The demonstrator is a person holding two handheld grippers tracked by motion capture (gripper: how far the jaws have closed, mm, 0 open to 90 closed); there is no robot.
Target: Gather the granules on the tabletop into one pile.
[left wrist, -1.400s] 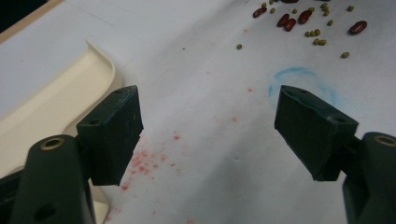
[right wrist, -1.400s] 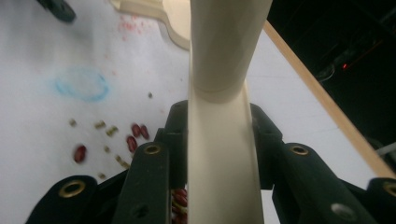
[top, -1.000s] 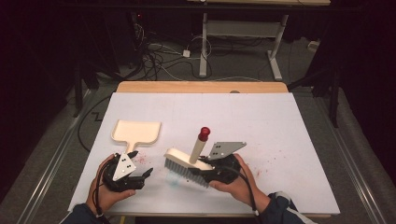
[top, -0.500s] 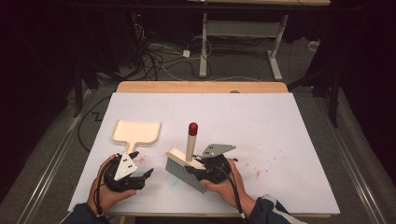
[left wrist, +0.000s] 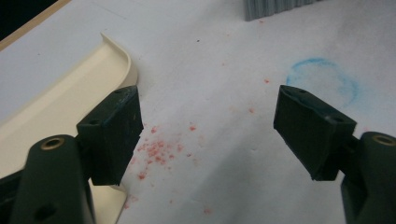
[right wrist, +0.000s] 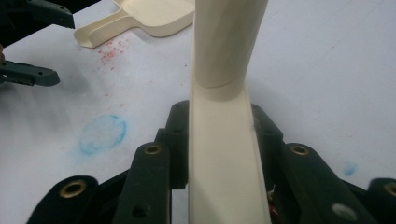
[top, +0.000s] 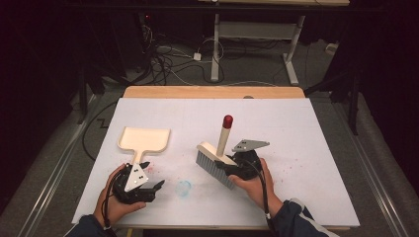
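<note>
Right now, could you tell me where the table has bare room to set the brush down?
The far strip beyond the dustpan and the brush, up to the table edge, is free, as is the right side past the right gripper. It is crowded between the left gripper and the brush.

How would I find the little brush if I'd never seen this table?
Start at the big white table and look at the near middle. The brush stands there on its grey bristles, clamped in the right claw. Its cream handle points up and ends in a red tip, unlike the flat cream dustpan to its left.
</note>
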